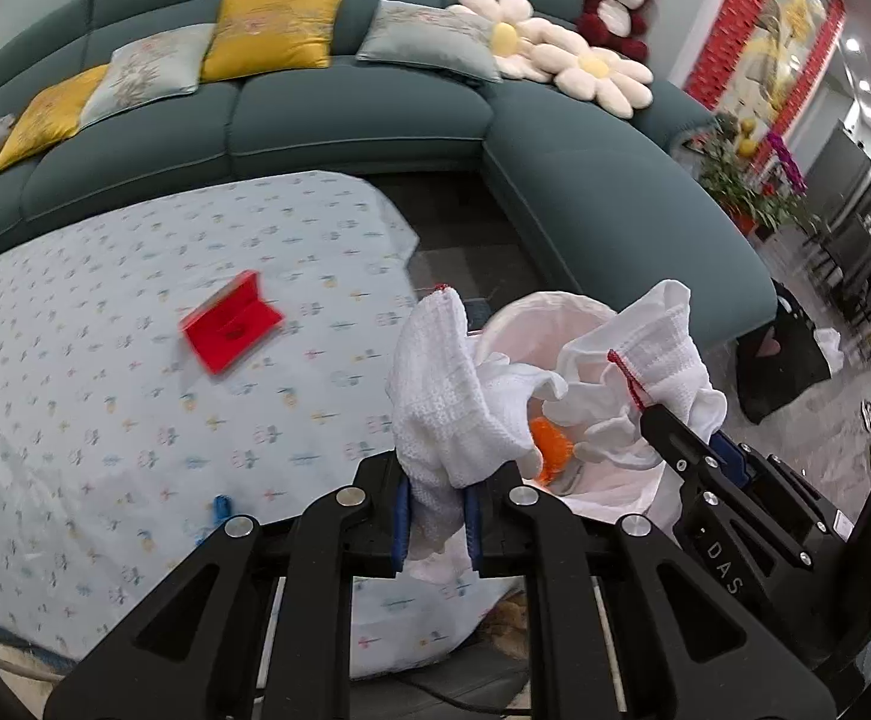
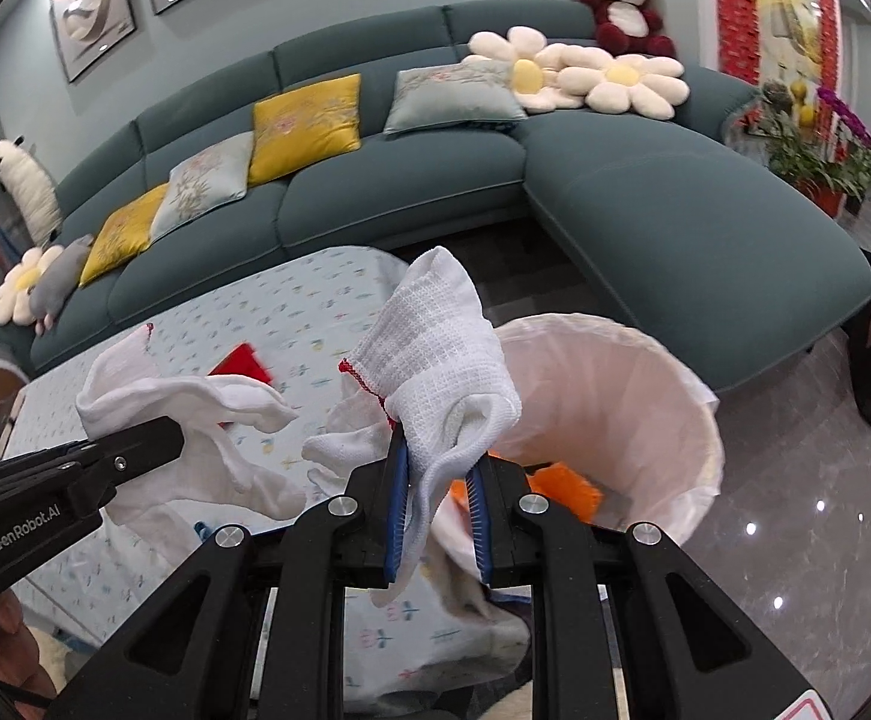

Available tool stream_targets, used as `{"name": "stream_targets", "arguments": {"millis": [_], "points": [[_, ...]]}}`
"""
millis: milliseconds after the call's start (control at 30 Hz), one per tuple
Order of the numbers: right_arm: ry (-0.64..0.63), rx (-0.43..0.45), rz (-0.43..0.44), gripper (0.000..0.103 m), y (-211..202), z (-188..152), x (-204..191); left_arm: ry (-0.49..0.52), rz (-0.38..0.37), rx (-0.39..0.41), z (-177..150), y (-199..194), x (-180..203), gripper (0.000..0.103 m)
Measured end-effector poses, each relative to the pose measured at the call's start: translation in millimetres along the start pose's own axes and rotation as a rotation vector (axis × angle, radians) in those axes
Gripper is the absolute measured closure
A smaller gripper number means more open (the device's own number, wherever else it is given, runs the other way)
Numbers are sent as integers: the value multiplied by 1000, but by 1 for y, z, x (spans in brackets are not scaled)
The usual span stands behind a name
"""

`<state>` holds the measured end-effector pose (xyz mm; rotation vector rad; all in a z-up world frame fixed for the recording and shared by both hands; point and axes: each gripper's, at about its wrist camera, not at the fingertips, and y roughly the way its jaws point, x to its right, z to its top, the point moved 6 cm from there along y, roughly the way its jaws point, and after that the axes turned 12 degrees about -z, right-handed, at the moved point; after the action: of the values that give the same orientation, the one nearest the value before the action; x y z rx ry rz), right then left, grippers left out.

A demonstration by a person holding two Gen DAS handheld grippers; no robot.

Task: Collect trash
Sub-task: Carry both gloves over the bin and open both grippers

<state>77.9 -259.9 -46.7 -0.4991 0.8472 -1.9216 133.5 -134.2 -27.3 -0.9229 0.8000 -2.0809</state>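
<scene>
My left gripper [image 1: 438,516] is shut on a white knit glove [image 1: 441,396], held at the near rim of a white-lined trash bin [image 1: 531,318]. My right gripper [image 2: 435,510] is shut on a second white knit glove [image 2: 435,360], held beside the same bin [image 2: 645,396]. Each gripper shows in the other's view: the right one [image 1: 669,420] over the bin, the left one [image 2: 153,438] over the table. Orange trash [image 1: 549,447] lies inside the bin and also shows in the right wrist view [image 2: 561,483]. A red open box [image 1: 231,324] lies on the table.
The table wears a pale blue patterned cloth [image 1: 105,372]. A small blue item [image 1: 219,510] lies near its front edge. A teal corner sofa [image 1: 345,120] with cushions and plush toys curves behind. A dark bag [image 1: 789,354] sits on the glossy floor at right.
</scene>
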Motion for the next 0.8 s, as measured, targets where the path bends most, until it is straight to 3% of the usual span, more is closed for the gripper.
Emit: {"name": "stream_targets", "arguments": {"millis": [800], "points": [[116, -41, -100, 86, 38, 6, 85, 66, -106, -87, 23, 81, 76, 88]]}}
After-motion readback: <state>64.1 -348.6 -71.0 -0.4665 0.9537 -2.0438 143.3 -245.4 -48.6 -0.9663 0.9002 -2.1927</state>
